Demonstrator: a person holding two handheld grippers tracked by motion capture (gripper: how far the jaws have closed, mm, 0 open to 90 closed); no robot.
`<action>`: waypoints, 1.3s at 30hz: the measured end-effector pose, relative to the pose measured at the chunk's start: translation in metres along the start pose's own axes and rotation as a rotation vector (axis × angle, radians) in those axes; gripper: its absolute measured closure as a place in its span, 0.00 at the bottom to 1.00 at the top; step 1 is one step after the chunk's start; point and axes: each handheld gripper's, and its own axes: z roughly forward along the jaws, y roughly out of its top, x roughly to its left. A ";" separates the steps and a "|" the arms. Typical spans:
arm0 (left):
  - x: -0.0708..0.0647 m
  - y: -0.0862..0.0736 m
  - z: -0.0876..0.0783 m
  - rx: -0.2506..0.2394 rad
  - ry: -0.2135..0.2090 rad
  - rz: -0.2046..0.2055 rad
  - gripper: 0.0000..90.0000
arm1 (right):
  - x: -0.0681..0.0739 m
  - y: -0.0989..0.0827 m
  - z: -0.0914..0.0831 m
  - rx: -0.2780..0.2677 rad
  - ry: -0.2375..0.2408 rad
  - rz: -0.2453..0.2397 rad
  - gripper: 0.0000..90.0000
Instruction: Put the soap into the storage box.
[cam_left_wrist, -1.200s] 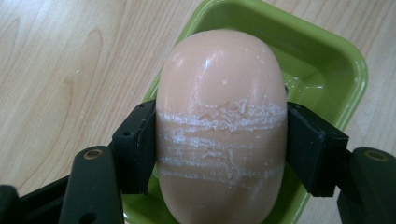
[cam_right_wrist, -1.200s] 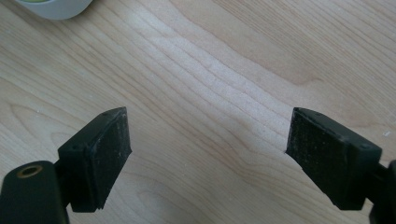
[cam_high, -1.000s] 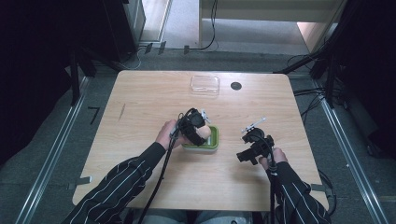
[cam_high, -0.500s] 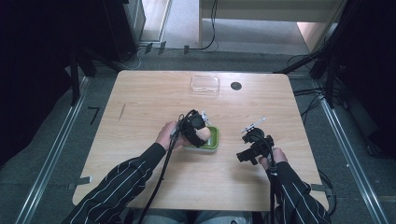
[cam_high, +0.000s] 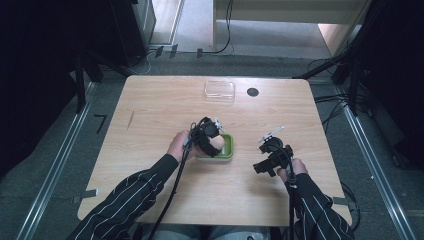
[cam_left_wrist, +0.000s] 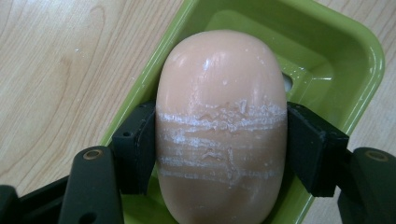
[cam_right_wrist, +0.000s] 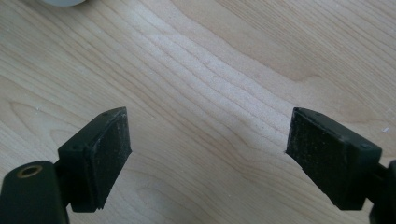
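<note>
1. Table: light wood top. The person's striped sleeves came in from the near edge.
2. Clear lid lay flat near the far edge, with a small black disc just beside it. Both were well apart from the hands.
3. Green tray sat near the table's middle, by the left hand. In the left gripper view, the tray's rim and inner wall showed behind and under the soap.
4. Left gripper was over the tray. Its jaws were clamped on the two long sides of the soap, pads pressing flat on it.
5. Soap: pink oval bar, crossed by white scuff lines at pad height. It was held over the tray's near-left part; I could not tell whether it touched the floor of the tray.
6. Right gripper was right of the tray, apart from it. Its jaws stood wide open over bare wood, with nothing between them.
</note>
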 end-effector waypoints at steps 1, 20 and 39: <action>0.000 0.000 0.000 -0.001 0.001 -0.002 0.37 | 0.000 0.000 0.000 0.000 -0.001 0.001 0.16; -0.002 0.000 -0.003 -0.021 0.027 -0.007 0.31 | 0.000 0.000 0.000 -0.002 -0.002 0.004 0.16; 0.002 -0.001 -0.020 -0.076 0.061 -0.043 0.12 | 0.000 0.000 -0.001 -0.005 -0.005 0.003 0.16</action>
